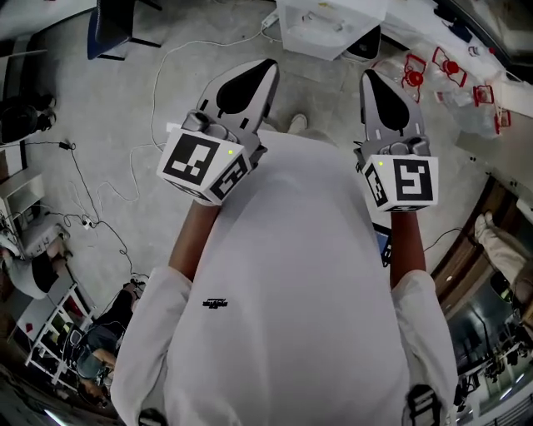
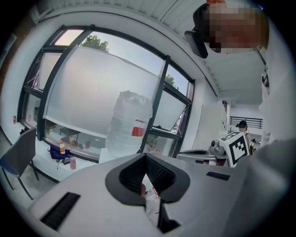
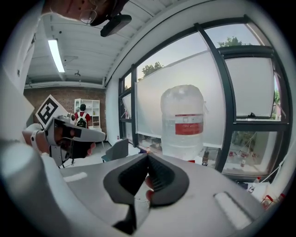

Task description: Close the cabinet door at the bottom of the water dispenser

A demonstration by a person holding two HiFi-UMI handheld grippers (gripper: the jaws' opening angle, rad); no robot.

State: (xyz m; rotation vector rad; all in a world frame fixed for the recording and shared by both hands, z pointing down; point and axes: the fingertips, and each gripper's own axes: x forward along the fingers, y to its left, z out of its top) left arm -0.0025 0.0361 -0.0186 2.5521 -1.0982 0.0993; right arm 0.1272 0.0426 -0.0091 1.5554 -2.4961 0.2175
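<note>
Left gripper (image 1: 265, 71) and right gripper (image 1: 372, 83): jaws closed together, empty. Open floor (image 1: 125, 100) lies short of the water dispenser bottle (image 3: 181, 120). Bottle label is red, print illegible. Cabinet door is hidden below the bottle.

The floor (image 1: 100, 91) is grey; a thin white cable (image 1: 153, 104) curls across it; a dark chair (image 1: 112, 25) stands by the top corner. A big window (image 3: 249, 88) has dark frames; a white blind (image 2: 92, 88) covers most of it; green trees (image 2: 95, 43) show above. A small orange bottle (image 2: 62, 148) sits on the sill; a long light (image 3: 56, 54) glows on the ceiling; a brick wall (image 3: 60, 95) is far back.
</note>
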